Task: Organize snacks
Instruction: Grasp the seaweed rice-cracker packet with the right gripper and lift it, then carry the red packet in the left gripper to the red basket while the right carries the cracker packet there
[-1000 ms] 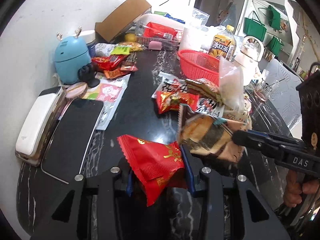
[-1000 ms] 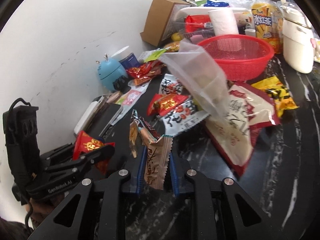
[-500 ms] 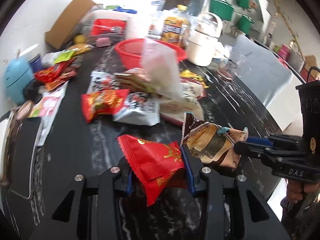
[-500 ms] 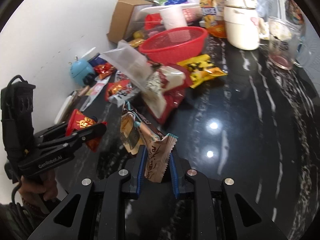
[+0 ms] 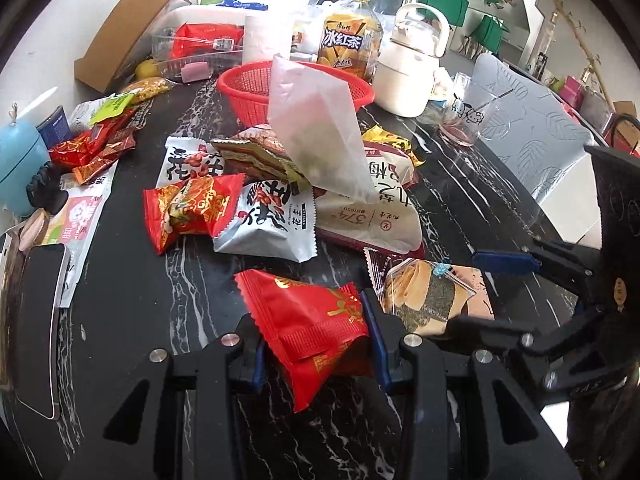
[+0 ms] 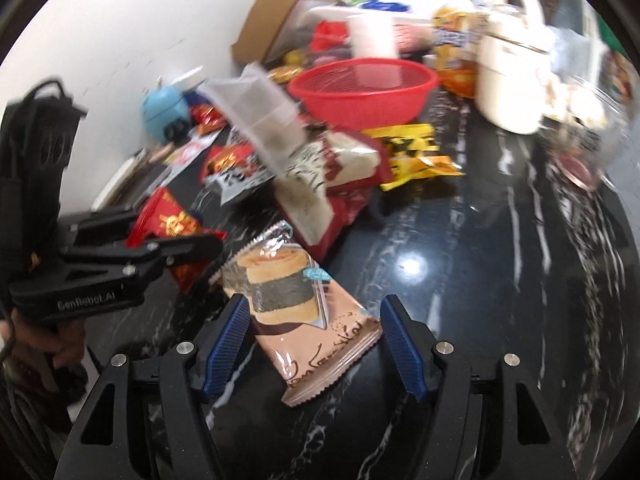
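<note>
My left gripper [image 5: 314, 344] is shut on a red snack packet [image 5: 312, 324], held over the near part of the black marble table [image 5: 132, 292]. It shows at the left of the right wrist view [image 6: 168, 226]. My right gripper [image 6: 312, 340] is open, its jaws wide apart. A brown seaweed-cracker packet [image 6: 296, 304] lies flat on the table between them, untouched; it also shows in the left wrist view [image 5: 424, 292]. A red basket [image 5: 280, 92] stands further back, behind a heap of snack packets [image 5: 256, 216].
A white kettle [image 5: 412, 76], an iced-tea bottle [image 5: 348, 44], a cardboard box [image 5: 124, 24] and a glass cup [image 5: 468, 116] stand at the back. A blue device [image 5: 16, 168] and a phone [image 5: 36, 332] lie along the left wall. The table's right edge is near a chair [image 5: 536, 140].
My right gripper has opened and let go of the seaweed-cracker packet, which now lies flat on the table. Both views have swung back toward the snack heap.
</note>
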`<action>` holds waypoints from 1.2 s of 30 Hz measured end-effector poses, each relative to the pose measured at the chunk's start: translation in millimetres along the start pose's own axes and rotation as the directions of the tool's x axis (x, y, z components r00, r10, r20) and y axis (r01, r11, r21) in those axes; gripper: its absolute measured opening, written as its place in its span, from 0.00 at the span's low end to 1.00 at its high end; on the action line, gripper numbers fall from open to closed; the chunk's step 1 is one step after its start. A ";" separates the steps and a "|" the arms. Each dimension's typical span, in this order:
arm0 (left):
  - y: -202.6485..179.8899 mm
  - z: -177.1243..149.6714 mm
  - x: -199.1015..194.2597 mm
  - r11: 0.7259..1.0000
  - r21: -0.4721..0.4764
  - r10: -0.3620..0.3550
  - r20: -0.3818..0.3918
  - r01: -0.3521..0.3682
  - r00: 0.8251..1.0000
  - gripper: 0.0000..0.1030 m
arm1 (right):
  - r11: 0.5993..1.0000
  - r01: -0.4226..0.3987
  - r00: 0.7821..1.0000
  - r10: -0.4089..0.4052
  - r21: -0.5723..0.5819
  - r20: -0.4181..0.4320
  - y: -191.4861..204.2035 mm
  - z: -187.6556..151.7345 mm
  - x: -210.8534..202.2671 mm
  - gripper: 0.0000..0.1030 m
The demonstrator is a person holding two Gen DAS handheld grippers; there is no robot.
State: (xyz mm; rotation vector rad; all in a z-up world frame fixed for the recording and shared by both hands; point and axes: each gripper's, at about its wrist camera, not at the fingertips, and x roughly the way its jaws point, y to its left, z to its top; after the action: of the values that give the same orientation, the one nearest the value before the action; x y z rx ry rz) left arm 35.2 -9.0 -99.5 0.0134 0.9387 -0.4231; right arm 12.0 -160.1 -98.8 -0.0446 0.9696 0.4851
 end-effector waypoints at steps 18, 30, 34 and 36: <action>7.5 -3.2 12.1 1.000 -0.007 0.000 -0.031 0.000 1.000 0.37 | 0.958 -0.038 0.993 0.003 -0.285 -0.122 22.9 7.1 23.5 0.51; -15.1 -5.1 -10.7 0.998 0.058 0.002 0.036 -0.004 0.999 0.37 | 0.981 -0.059 0.996 0.046 -0.183 -0.077 22.8 -7.8 -13.8 0.50; -23.9 0.9 -26.7 0.997 0.076 -0.010 0.071 0.004 0.997 0.37 | 0.984 -0.036 0.999 0.031 -0.174 -0.036 27.4 -5.0 -28.7 0.50; -26.5 6.5 -36.9 0.996 0.084 -0.009 0.094 0.001 0.996 0.37 | 0.985 -0.026 1.000 0.026 -0.172 -0.002 29.7 -2.2 -40.4 0.50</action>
State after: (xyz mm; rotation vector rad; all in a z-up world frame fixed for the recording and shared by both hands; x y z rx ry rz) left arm 11.8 -21.8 -62.2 0.0673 0.8273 -0.4637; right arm -20.9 -149.3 -62.5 -0.1876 0.9266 0.5926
